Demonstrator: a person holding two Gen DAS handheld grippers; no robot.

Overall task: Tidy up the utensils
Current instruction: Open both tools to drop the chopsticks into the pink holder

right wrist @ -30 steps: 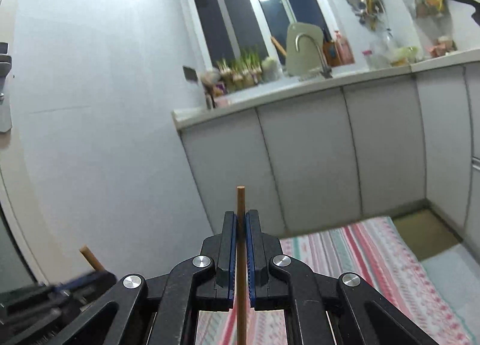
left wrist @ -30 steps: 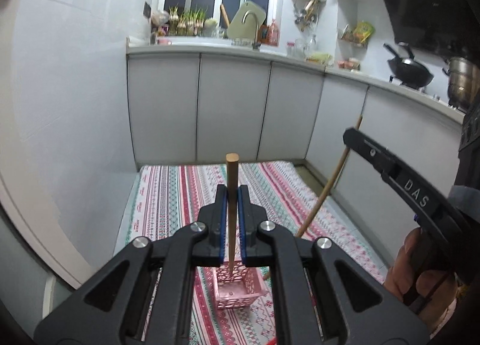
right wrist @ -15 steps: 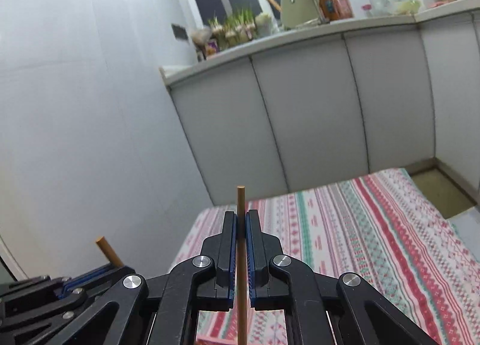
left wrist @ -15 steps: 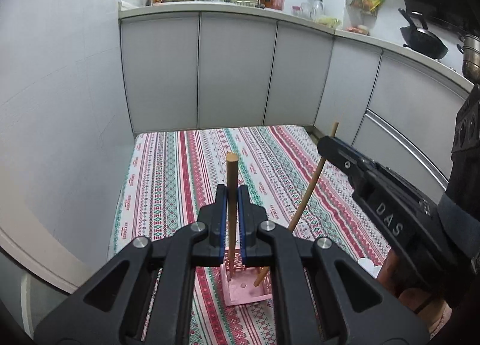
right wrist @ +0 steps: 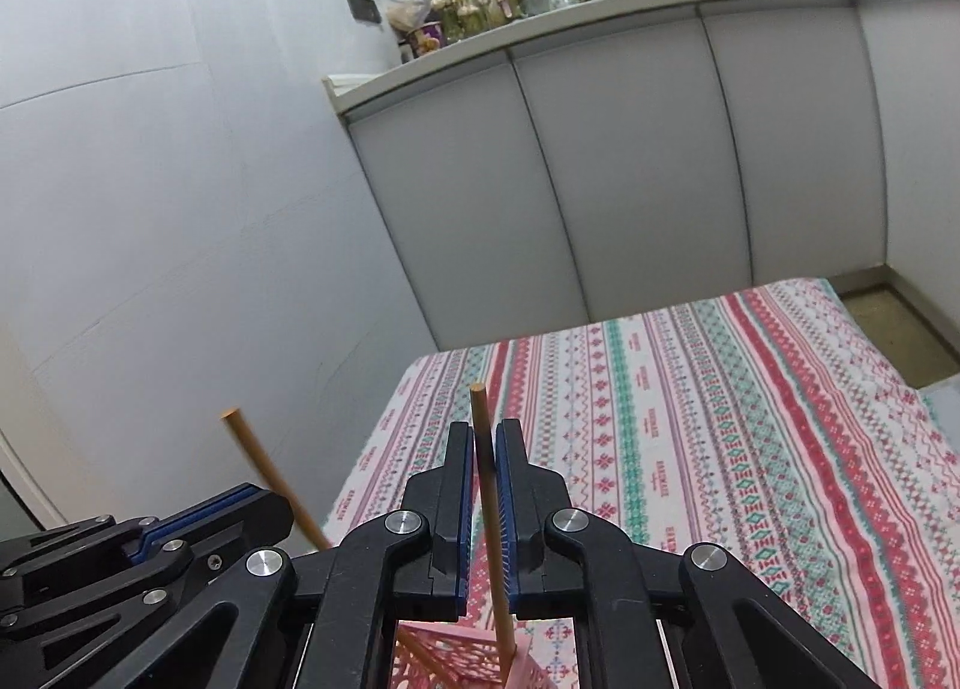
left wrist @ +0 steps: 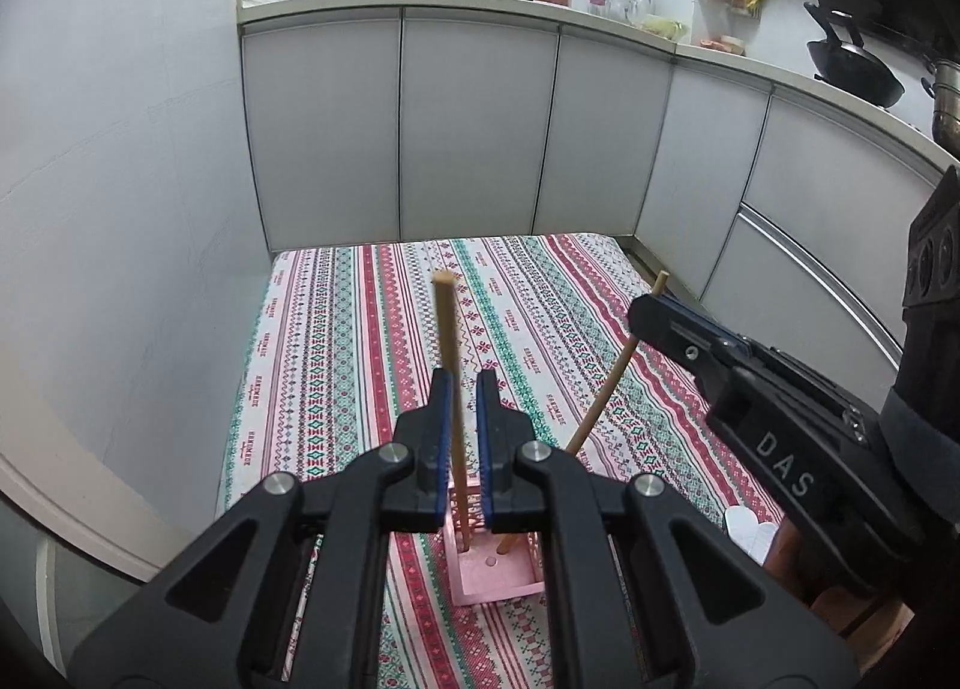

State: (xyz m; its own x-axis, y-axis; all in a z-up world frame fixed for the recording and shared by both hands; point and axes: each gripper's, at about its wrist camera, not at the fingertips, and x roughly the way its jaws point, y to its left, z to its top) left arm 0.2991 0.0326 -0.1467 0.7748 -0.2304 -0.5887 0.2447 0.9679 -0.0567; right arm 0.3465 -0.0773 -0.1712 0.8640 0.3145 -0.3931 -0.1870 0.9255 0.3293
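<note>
I am dropping two chopsticks into the pink basket [left wrist: 498,592], one from each gripper, and I judge this to be the release step.

The left chopstick [left wrist: 447,341] is standing between the jaws of the left gripper [left wrist: 463,389]. Its top is poking up past the fingertips and its foot is resting on the basket floor, below and just ahead of the tool. It is leaning against the left-hand pad, and a sliver of cloth is showing between it and the right-hand pad. So I am reading these jaws as slightly parted, no longer pinching.

The right chopstick [right wrist: 486,479] is sitting between the jaws of the right gripper [right wrist: 483,431]. These jaws are opening, and the stick is tilting across the gap, not clamped straight. Its lower end is reaching into the same basket under the fingertips, slanting in from the right of the left tool.

Next, I am thinking both jaws need to spread wider, then lift straight up along the sticks so the pads are not dragging them out again. The basket looks light, so a snagged stick could tip it.

The basket is sitting on the striped tablecloth [left wrist: 540,299], which is stretching away ahead of both tools.
</note>
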